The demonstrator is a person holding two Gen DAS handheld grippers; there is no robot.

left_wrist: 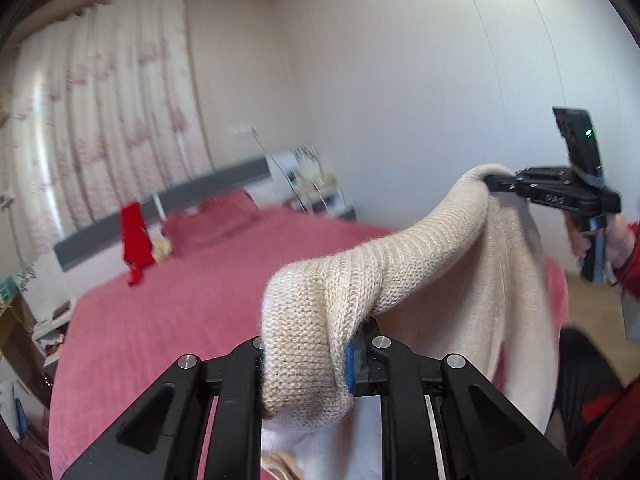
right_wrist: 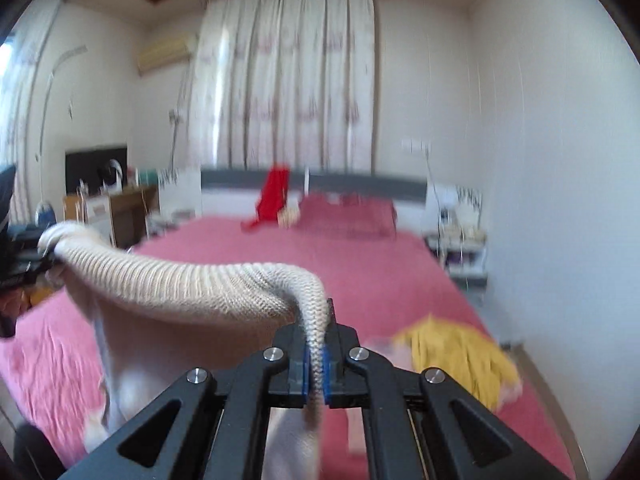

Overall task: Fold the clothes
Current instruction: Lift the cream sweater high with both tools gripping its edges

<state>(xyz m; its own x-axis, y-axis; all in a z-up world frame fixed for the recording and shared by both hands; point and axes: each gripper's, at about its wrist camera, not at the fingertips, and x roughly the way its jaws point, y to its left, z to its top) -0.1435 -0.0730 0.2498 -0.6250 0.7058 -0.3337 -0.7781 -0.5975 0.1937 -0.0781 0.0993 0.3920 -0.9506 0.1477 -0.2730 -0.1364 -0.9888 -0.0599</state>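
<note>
A cream knitted sweater (left_wrist: 436, 240) hangs in the air above the pink bed (left_wrist: 180, 300), stretched between both grippers by its ribbed edge. My left gripper (left_wrist: 308, 360) is shut on a bunched end of that edge. My right gripper (left_wrist: 490, 180) is shut on the other end, at the right of the left wrist view. In the right wrist view the right gripper (right_wrist: 316, 364) pinches the ribbed band (right_wrist: 192, 280) between blue pads, and the left gripper (right_wrist: 40, 258) holds the far end at the left edge. The sweater body droops below.
A yellow garment (right_wrist: 460, 356) lies on the bed (right_wrist: 360, 280) at the right. A red garment (right_wrist: 274, 196) hangs at the grey headboard (right_wrist: 360, 182) beside a pink pillow (right_wrist: 348, 210). A nightstand (right_wrist: 460, 248) stands right, a desk (right_wrist: 116, 208) left. A white wall is close on the right.
</note>
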